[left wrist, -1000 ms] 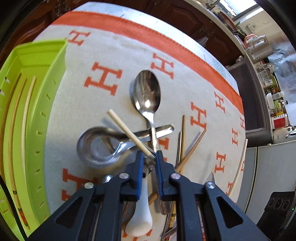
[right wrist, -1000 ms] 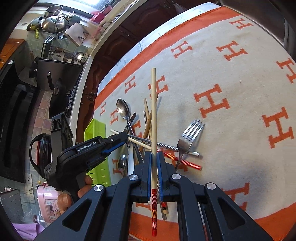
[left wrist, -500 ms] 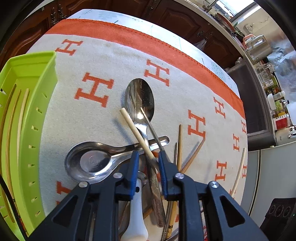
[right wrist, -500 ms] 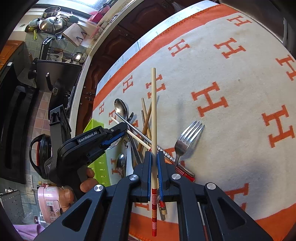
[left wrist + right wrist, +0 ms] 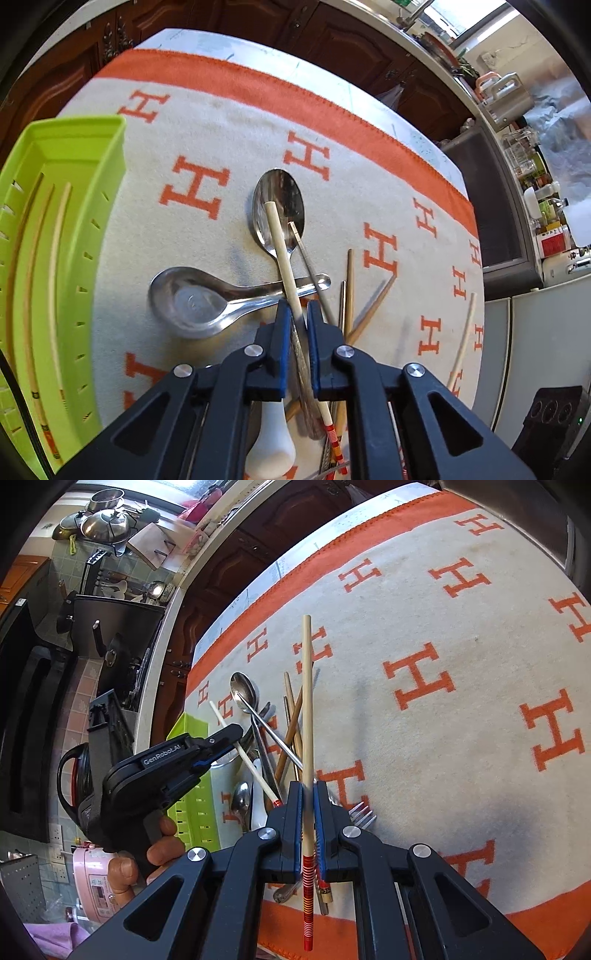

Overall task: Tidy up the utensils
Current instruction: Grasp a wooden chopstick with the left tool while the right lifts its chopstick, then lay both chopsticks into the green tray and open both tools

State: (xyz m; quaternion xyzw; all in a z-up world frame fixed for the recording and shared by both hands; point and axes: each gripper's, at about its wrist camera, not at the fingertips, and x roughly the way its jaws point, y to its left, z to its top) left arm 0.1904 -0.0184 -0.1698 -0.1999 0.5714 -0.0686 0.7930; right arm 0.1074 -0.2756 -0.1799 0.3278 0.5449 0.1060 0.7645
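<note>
Left claw (image 5: 295,314) squeezing one pale chopstick (image 5: 280,251) above two metal spoons (image 5: 279,214), right claw (image 5: 308,794) squeezing one red-ended chopstick (image 5: 306,709) over the blanket (image 5: 443,627), three chopsticks in green tray (image 5: 107,155)

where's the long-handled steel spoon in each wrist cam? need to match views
Left wrist: long-handled steel spoon upper centre, bowl just beyond the left gripper.
Right wrist: same spoon left of centre, bowl at the pile's far end.
Shared landmark: green tray.

Right gripper (image 5: 308,790) grips chopstick (image 5: 306,701) — cloth (image 5: 461,635) beneath.
</note>
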